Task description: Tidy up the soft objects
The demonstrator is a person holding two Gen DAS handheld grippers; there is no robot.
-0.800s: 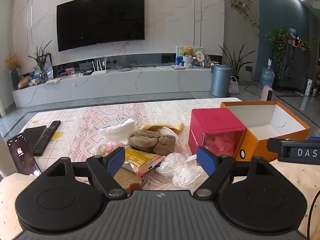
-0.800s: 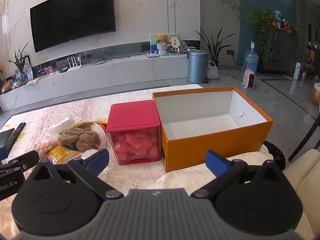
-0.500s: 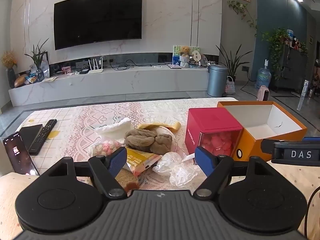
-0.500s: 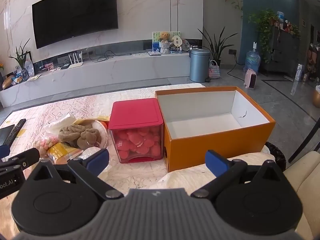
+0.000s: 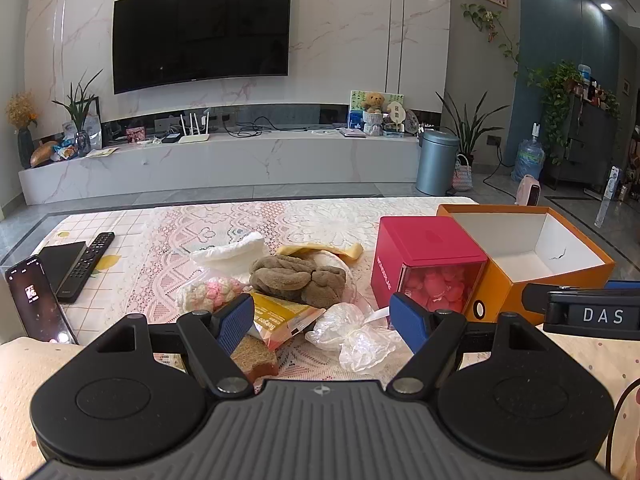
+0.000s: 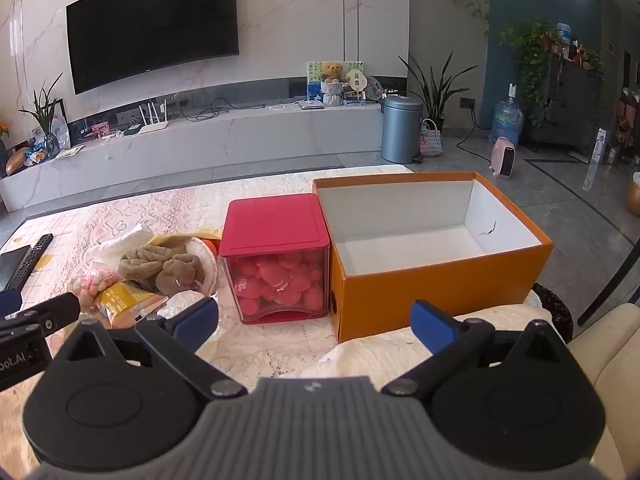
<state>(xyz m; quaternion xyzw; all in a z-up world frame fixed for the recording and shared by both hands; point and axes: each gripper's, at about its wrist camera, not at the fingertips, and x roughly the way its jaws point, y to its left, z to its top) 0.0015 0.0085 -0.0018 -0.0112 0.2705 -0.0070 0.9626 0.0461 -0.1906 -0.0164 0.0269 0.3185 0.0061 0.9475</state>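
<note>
A heap of soft things lies on the lace-covered table: a brown plush cloth (image 5: pixel 298 279) (image 6: pixel 162 265), a white cloth (image 5: pixel 232 252), a pink-and-white knitted piece (image 5: pixel 212 294), a yellow packet (image 5: pixel 280 318), a brown sponge (image 5: pixel 254 358) and a crumpled clear plastic bag (image 5: pixel 352 334). My left gripper (image 5: pixel 322 322) hovers open just in front of the heap, nothing between its fingers. To the right stands an open orange box (image 6: pixel 436 252) (image 5: pixel 532 256), white inside. My right gripper (image 6: pixel 316 322) is open before the box and the red-lidded cube (image 6: pixel 276 260), holding nothing.
The red-lidded clear cube (image 5: pixel 428 268) holds pink pieces. A phone (image 5: pixel 38 300), a black case and a remote (image 5: pixel 86 266) lie at the table's left. Cushioned seating runs along the near edge. A TV wall, a bin (image 6: pixel 400 130) and plants stand beyond.
Both grippers have drawn back a little and tilted up slightly; the heap and boxes sit lower and smaller in view. Nothing on the table has moved, and both grippers stay open.
</note>
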